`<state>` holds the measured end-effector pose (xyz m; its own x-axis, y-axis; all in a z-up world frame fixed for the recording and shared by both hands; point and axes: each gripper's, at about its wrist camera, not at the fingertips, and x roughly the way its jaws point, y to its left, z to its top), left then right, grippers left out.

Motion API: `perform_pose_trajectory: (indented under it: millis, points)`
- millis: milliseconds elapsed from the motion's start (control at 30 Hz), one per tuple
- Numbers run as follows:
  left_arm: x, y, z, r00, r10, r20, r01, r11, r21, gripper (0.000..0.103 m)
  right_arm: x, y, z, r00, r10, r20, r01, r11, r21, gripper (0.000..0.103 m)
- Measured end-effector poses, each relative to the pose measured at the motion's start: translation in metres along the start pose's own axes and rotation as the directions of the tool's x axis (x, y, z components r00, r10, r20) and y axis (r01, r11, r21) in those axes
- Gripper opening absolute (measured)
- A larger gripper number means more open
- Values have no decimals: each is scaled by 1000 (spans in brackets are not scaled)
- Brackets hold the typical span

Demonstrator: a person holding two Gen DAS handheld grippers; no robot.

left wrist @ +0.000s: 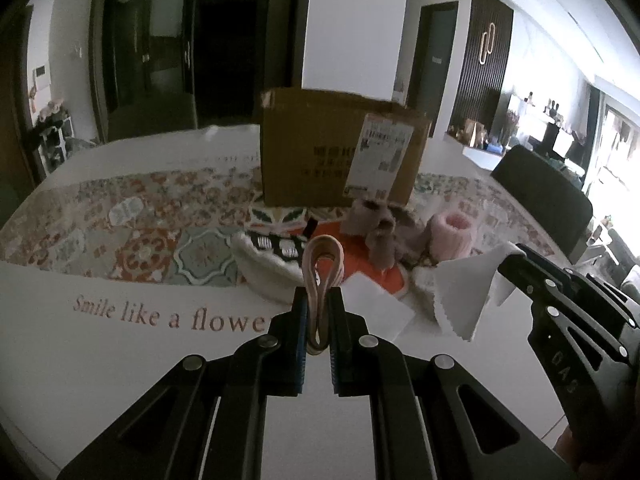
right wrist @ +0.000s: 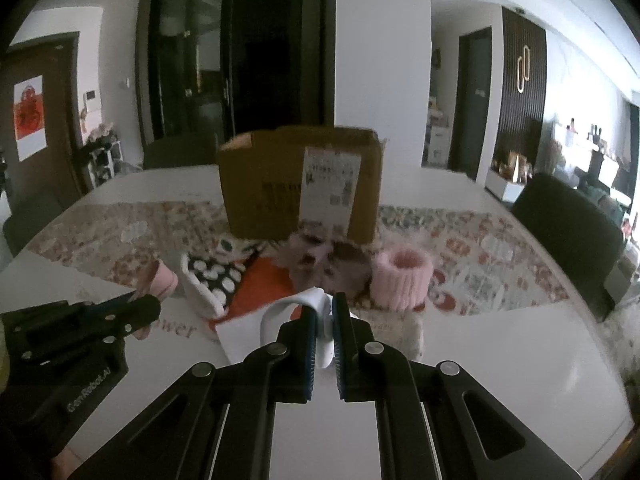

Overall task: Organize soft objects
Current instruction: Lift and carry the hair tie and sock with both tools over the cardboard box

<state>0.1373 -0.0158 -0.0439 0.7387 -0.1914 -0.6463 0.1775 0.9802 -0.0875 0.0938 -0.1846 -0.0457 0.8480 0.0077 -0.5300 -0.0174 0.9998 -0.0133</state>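
Pink folded fabric, a looped strip of it, sits clamped between the pads of the left claw [left wrist: 318, 312], lifted clear of the table [left wrist: 120, 344], while the right claw [right wrist: 325, 326] is pinched shut on a white cloth [right wrist: 288, 308] with a zigzag edge that hangs from it above the tabletop. Just beyond the two claws the pile is mostly untouched: a black-and-white spotted piece [right wrist: 218, 276] on an orange cloth [right wrist: 268, 284], a fluffy brownish bundle [right wrist: 328, 264], and a pink knitted cuff [right wrist: 402, 280] standing upright, all lying on the patterned runner [left wrist: 120, 216] in front of the cardboard box [right wrist: 300, 184]. I judge the sorting barely begun, two items lifted and none visibly stowed. Whether anything lies inside the box I cannot tell; its opening faces away. What the fluffy bundle actually is stays blurred.
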Motion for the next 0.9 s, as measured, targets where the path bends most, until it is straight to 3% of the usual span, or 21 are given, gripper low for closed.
perform_pose_trajectory:
  millis: [467, 900]
  points:
    - [-25, -9, 49, 990, 12, 139, -19, 998, 52, 11, -18, -8, 51, 992, 20, 127, -23, 1000, 22, 9]
    - [-12, -14, 97, 985, 11, 170, -26, 996, 85, 11, 0, -18, 96, 986, 37, 165, -43, 999, 33, 9]
